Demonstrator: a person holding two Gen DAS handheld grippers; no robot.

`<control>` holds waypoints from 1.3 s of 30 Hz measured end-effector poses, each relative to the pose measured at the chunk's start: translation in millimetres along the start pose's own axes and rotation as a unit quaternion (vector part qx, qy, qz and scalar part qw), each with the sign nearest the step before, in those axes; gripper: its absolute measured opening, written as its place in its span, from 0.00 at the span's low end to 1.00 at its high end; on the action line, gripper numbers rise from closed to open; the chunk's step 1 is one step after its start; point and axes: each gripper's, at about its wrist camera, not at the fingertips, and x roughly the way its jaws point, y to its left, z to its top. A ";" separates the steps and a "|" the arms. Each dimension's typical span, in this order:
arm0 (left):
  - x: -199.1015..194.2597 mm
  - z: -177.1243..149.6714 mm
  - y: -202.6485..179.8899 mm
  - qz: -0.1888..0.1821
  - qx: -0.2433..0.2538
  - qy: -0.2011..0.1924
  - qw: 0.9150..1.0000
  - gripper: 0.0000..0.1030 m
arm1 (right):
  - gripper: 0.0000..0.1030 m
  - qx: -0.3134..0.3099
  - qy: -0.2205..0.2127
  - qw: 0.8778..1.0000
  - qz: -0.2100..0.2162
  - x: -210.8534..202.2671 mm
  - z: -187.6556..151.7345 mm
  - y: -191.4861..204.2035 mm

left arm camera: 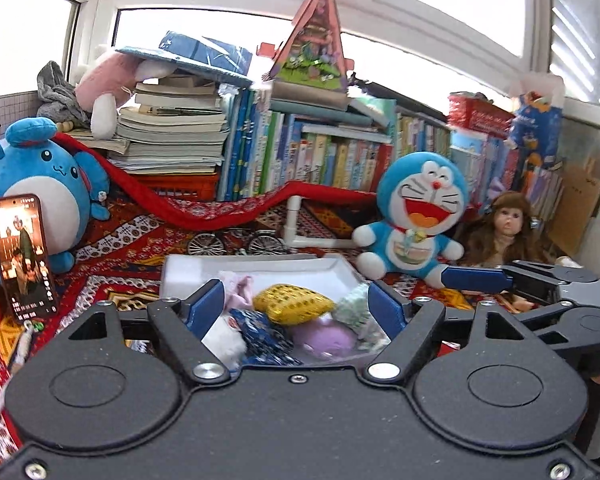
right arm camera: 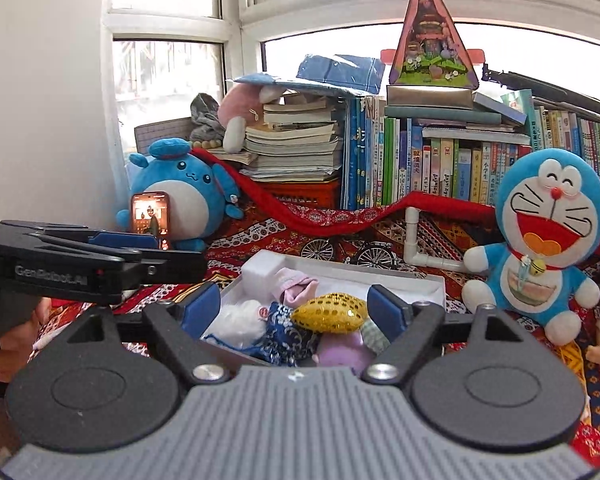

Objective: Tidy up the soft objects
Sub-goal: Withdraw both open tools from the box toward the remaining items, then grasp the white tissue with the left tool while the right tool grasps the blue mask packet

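Note:
A white tray (left arm camera: 300, 266) sits on the patterned red cloth and holds several soft items: a yellow sequined pouch (left arm camera: 294, 304), a blue patterned pouch (left arm camera: 266, 336), a white fluffy toy (left arm camera: 224, 340), a purple plush (left arm camera: 326, 338), a pink cloth (left arm camera: 240, 292) and a pale green checked piece (left arm camera: 354, 308). My left gripper (left arm camera: 296, 300) is open above the tray's near side, holding nothing. My right gripper (right arm camera: 296, 308) is open over the same tray (right arm camera: 420, 284), with the yellow pouch (right arm camera: 330, 314) between its jaws, untouched. Each gripper shows in the other's view.
A Doraemon plush (left arm camera: 416, 220) sits right of the tray, a doll (left arm camera: 508, 232) beyond it. A blue round plush (left arm camera: 40, 184) with a phone (left arm camera: 22, 256) leaning on it stands left. A small wire bicycle (left arm camera: 236, 242), a white pipe (left arm camera: 296, 228), and stacked books (left arm camera: 172, 132) lie behind.

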 end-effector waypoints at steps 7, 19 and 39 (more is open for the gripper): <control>-38.5 -33.4 -19.5 0.040 0.038 -0.059 0.997 0.75 | 0.87 0.013 -0.002 1.000 -0.014 -29.9 -24.8 -8.2; -84.9 -86.8 -59.8 -0.003 0.077 -0.045 0.996 0.24 | 0.87 0.077 0.037 0.995 -0.054 -39.1 -56.5 -43.9; 0.5 -177.5 -110.3 0.152 0.002 0.032 0.988 0.21 | 0.87 0.113 0.065 0.990 -0.059 -17.0 -68.5 -62.2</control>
